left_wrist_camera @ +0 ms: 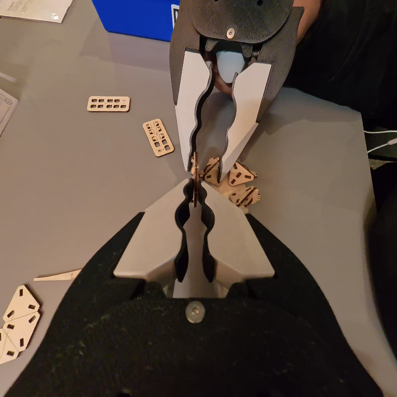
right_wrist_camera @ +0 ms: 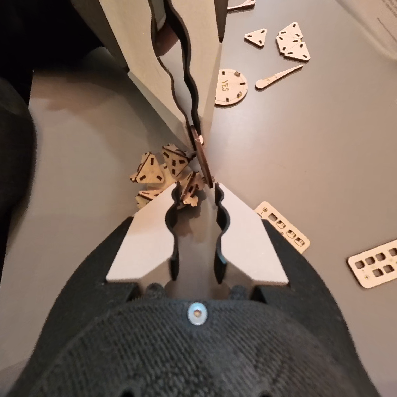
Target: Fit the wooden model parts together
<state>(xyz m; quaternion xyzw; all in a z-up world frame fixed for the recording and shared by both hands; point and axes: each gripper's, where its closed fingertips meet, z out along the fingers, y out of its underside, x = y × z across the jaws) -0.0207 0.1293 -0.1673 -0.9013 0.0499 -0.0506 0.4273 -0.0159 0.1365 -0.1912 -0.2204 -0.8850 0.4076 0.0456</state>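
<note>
The left gripper [left_wrist_camera: 196, 182] had its fingers closed on a thin round wooden disc [left_wrist_camera: 195, 189] seen edge-on, its laser-cut rim burnt dark brown, and the pads pressed flat against both faces. The disc stood upright above the grey table [left_wrist_camera: 86, 193], and pale tabs of a plywood assembly [right_wrist_camera: 171, 169] passed through it. That assembly was a cluster of light birch triangular panels with dark rectangular slots, and it hung off the disc's side, low over the table. The right gripper [right_wrist_camera: 196, 185] faced the left one with its fingers partly open, astride the disc's far edge and one panel of the cluster; whether its pads touched either could not be told. Flat on the table lay two rectangular plywood frames [left_wrist_camera: 158, 137] with rows of square cut-outs and small engraved symbols, a second round disc [right_wrist_camera: 231, 88] engraved with a short word, a tapered wooden pointer [right_wrist_camera: 278, 77], and loose slotted triangles [right_wrist_camera: 293, 43]. A blue box [left_wrist_camera: 137, 17] bearing a white label stood at the far edge, beside printed paper sheets [left_wrist_camera: 36, 9] whose text was too small to read
</note>
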